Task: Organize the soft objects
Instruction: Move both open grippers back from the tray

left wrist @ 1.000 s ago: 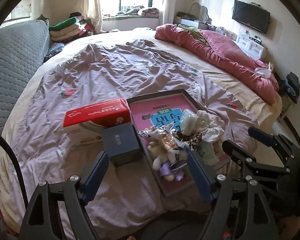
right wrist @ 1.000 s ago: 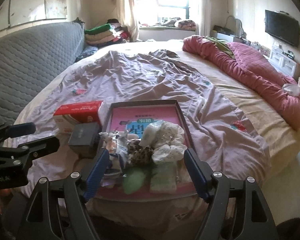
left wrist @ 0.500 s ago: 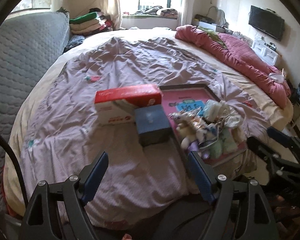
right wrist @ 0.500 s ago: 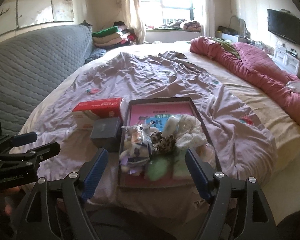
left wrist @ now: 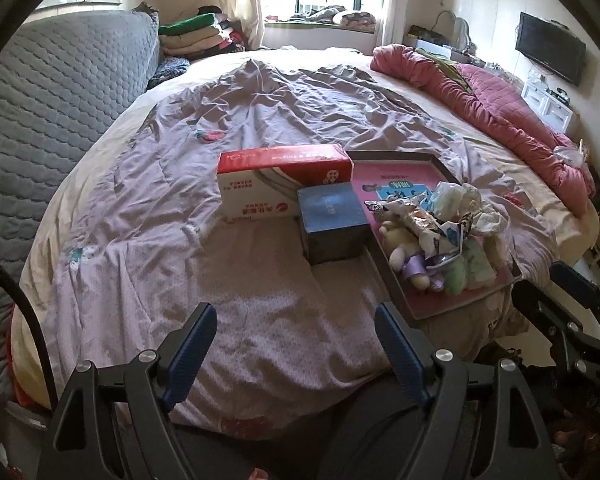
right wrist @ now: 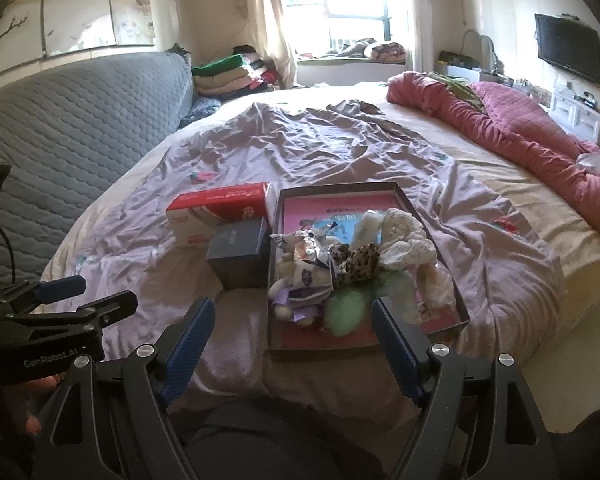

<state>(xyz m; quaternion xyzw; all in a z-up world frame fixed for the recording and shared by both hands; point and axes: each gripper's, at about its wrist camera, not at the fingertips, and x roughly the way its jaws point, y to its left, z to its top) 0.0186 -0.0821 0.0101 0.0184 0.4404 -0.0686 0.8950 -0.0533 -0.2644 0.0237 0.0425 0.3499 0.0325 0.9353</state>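
A shallow dark tray (right wrist: 400, 190) with a pink lining lies near the bed's front edge, and it shows at the right as the tray (left wrist: 434, 160) in the left wrist view. In it sits a pile of soft things: a cream plush toy (right wrist: 296, 280), a leopard-print scrunchie (right wrist: 356, 262), white socks (right wrist: 406, 240) and green fluffy pieces (right wrist: 346, 312). My right gripper (right wrist: 292, 328) is open just before the tray's near edge. My left gripper (left wrist: 294, 336) is open over bare sheet, left of the tray. Neither holds anything.
A red and white box (left wrist: 284, 184) and a dark blue box (left wrist: 332, 224) stand left of the tray on the mauve sheet (left wrist: 260, 112). A pink quilt (left wrist: 500, 108) lies along the right, a grey quilted headboard (left wrist: 40, 100) on the left. Folded clothes (right wrist: 228, 74) are stacked far back.
Both grippers have drawn back and to the left. In the left wrist view the tray has slid from the centre to the right, leaving bare sheet between the fingers.
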